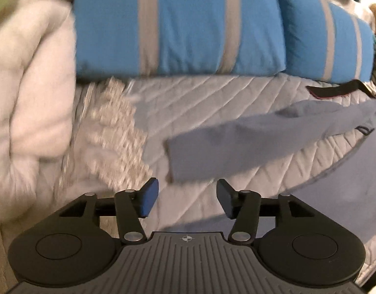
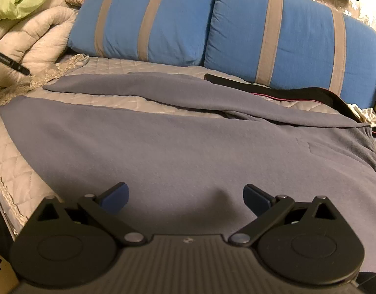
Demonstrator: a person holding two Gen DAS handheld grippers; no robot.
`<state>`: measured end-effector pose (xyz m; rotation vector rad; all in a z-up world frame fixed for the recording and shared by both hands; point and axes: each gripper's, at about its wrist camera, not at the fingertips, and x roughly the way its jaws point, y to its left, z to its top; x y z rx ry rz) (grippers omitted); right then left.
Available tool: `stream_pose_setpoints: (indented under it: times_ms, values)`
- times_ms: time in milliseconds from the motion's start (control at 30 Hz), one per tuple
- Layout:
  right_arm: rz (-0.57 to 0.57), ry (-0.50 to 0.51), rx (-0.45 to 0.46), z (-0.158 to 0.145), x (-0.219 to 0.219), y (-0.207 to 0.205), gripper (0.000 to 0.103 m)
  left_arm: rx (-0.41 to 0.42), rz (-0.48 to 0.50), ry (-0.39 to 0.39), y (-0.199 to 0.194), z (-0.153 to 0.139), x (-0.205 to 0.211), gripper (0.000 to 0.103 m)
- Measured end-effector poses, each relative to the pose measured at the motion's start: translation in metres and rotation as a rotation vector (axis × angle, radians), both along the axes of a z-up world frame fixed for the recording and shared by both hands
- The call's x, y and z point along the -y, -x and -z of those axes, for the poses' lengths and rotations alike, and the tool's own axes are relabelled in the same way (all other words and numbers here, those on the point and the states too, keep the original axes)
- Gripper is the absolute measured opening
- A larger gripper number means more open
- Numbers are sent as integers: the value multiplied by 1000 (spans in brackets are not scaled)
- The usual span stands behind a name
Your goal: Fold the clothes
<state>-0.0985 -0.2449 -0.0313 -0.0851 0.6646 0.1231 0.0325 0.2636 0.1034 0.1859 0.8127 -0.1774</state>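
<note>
Quilted grey bedcover (image 2: 129, 103) is spreading across the whole scene; two blue pillows with grey stripes (image 2: 178, 22) are leaning along the far edge; a white padded duvet (image 1: 29, 85) is bunching at the left. The blue-grey garment (image 2: 188, 152) is lying flat on the cover, body near and centre, one long sleeve (image 1: 237, 142) reaching leftwards over the quilting. A black strap with a pink edge (image 2: 286, 93) is lying far right, below the pillows. Right gripper (image 2: 185, 199) is hovering over the garment body, jaws gaping wide, gripping nothing; left gripper (image 1: 188, 199) is hanging near the sleeve's end, fingers parted, empty; left view is blurring.
</note>
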Motion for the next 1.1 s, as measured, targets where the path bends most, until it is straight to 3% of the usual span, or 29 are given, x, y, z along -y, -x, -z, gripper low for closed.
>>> stream_pose_setpoints:
  times_ms: [167,333,467,600,767,867,1100]
  values:
    - [-1,1,6,0,-1,0,103,61,111,-131,-2,5,55,55]
    - [-5,2,11,0,-2,2,103,90,245,-292,-7,29,115,55]
    - [-8,-3,15,0,0,3,103,56,353,-493,-18,61,152,55]
    - [-16,-19,19,-1,1,4,103,-20,395,-659,-34,92,165,56]
    - [-31,-29,19,-1,1,3,103,4,400,-778,-45,102,173,80]
    - [-36,-37,20,0,1,3,103,59,404,-859,-44,109,179,83]
    - [-38,-46,27,-2,2,4,103,327,363,-1080,-23,128,203,82]
